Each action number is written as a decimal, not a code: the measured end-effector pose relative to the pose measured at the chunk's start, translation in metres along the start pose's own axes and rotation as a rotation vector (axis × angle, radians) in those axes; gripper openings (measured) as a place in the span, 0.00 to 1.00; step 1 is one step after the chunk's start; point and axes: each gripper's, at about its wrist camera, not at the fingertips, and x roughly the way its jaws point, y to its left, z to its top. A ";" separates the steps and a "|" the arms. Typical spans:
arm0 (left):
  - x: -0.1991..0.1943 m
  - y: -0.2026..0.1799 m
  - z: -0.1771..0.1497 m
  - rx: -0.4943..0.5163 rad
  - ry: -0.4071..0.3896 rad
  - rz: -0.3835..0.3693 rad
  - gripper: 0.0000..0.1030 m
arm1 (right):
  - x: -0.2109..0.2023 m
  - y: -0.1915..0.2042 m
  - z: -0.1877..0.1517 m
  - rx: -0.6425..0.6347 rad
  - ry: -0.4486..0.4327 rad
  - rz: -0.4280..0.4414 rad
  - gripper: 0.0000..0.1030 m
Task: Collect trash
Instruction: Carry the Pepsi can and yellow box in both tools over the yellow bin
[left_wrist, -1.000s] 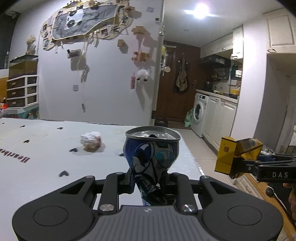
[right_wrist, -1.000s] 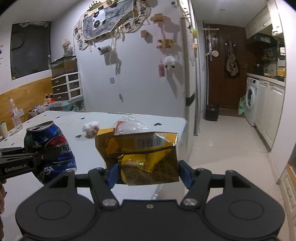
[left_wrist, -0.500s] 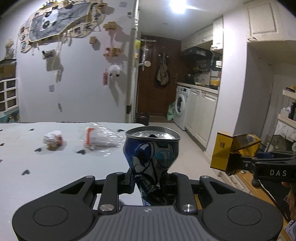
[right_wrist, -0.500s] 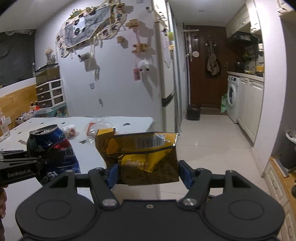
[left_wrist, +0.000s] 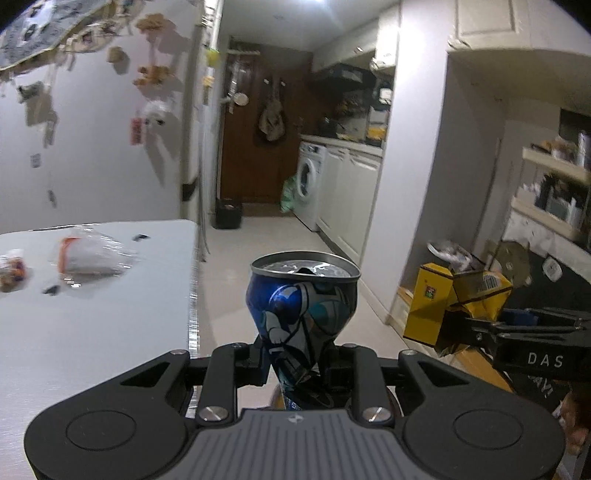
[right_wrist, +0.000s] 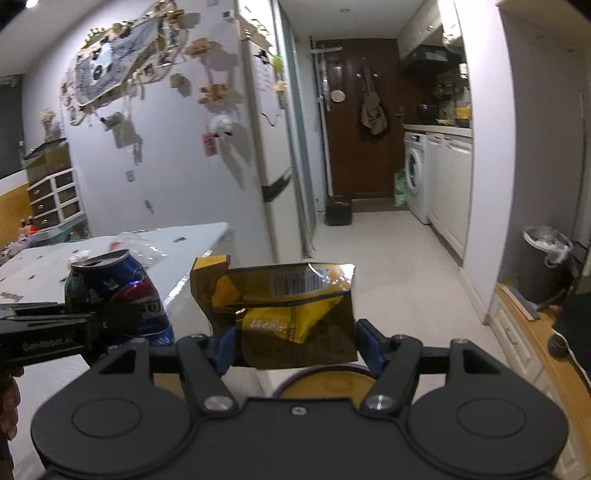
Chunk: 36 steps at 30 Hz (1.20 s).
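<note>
While off the desk (left_wrist: 96, 332) edge: left gripper (left_wrist: 295, 363) clamped on dented blue can (left_wrist: 301, 306), right gripper (right_wrist: 293, 345) clamped on yellow snack bag (right_wrist: 284, 314); clear wrapper (left_wrist: 90, 254) lying on desk.

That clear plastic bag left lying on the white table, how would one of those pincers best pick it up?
The clear plastic bag lies flat and crumpled on the white table, so pinching a raised wrinkle near its middle from above looks best; edges hug the surface. Both grippers are busy: the left gripper squeezes the blue can, the right gripper holds the yellow wrapper.
</note>
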 end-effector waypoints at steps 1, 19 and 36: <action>0.007 -0.006 -0.001 0.011 0.011 -0.007 0.25 | 0.002 -0.004 -0.001 0.002 0.005 -0.009 0.65; 0.155 -0.044 0.009 0.050 0.224 -0.087 0.25 | 0.078 -0.082 -0.032 0.069 0.169 -0.122 0.65; 0.293 -0.015 -0.019 0.039 0.509 -0.073 0.25 | 0.214 -0.076 -0.096 -0.013 0.523 0.002 0.66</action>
